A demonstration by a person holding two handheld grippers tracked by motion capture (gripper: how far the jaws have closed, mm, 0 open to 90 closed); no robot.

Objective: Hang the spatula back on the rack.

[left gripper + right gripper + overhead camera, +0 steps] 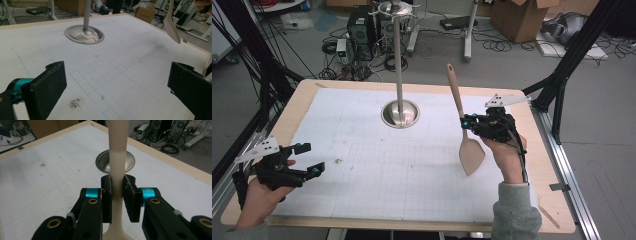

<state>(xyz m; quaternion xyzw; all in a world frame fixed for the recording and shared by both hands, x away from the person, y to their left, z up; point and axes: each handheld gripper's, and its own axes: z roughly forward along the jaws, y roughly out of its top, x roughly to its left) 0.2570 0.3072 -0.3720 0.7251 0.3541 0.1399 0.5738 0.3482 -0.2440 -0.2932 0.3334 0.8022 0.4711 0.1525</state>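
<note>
Right gripper (468, 121) clamped on the handle of a beige spatula (464, 131); in the right gripper view both black pads (107, 197) press the handle (117, 170) from either side. Spatula is off the table, roughly upright, blade (472, 156) down and hanging over the right part of the white gridded mat (362, 150), handle tip pointing up and away. Whether the blade edge touches the mat cannot be told from the high view. In the left gripper view the blade (172, 26) hangs clear above the mat, its handle cut off by the top edge.

Left gripper (309, 160) rests at the near left edge of the table (302, 92), jaws wide apart, nothing between them; in its own view the two pads (51, 87) frame bare mat.

Nearby: a round metal base (400, 114) sunk in the mat at the middle far side, with a metal pole (397, 60) rising from it, left of the spatula and apart from it. Pole top is cut off in the gripper views. Small dark crumbs (75, 103) on the mat near the left gripper.

Off the table: cardboard box (522, 17), computer tower (360, 25), tangled cables (377, 60) on the floor, black frame legs at both sides. Box contents can't be made out.
</note>
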